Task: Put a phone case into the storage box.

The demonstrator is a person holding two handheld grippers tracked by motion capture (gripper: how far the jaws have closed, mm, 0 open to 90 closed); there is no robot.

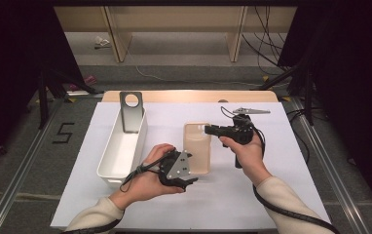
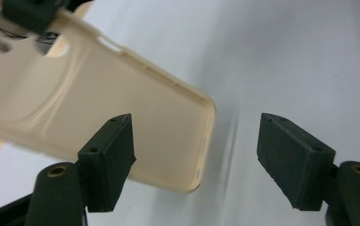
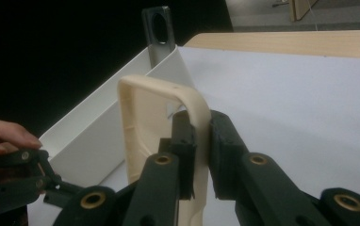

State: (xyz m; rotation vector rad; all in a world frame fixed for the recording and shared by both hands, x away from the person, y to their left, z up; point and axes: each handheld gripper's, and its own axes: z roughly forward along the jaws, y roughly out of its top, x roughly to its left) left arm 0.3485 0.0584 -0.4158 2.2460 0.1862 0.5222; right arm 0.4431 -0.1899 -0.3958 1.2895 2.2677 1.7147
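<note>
**Cream phone case passes to the right gripper alone**

Cream-coloured and flexible, the phone case [image 1: 197,147] sits in the middle of the white table cover [image 1: 232,204], between the two hands. Nearest the person, the left gripper [image 1: 188,181] is at the case's near end with its jaws spread wide; in the left gripper view the case's corner [image 2: 187,155] hangs between the pads without either one pressing it, so this hand has let go. Nothing rests in its claw now.

A little farther out, the right gripper [image 1: 207,129] pinches the case's far rim, near the camera cut-out. The right gripper view shows both pads clamped on the curved wall [image 3: 198,117], one inside and one outside, a grip that probably suits a thin, bendy shell better than squeezing its flat back.

To the left stands the long white bin [image 1: 120,148], just beside the case, with a dark grey phone case [image 1: 131,112] leaning upright at its far end. Judging by that, the cream case is likely bound for the same bin.

At the table's far edge a small grey plate [image 1: 250,111] lies flat.
</note>
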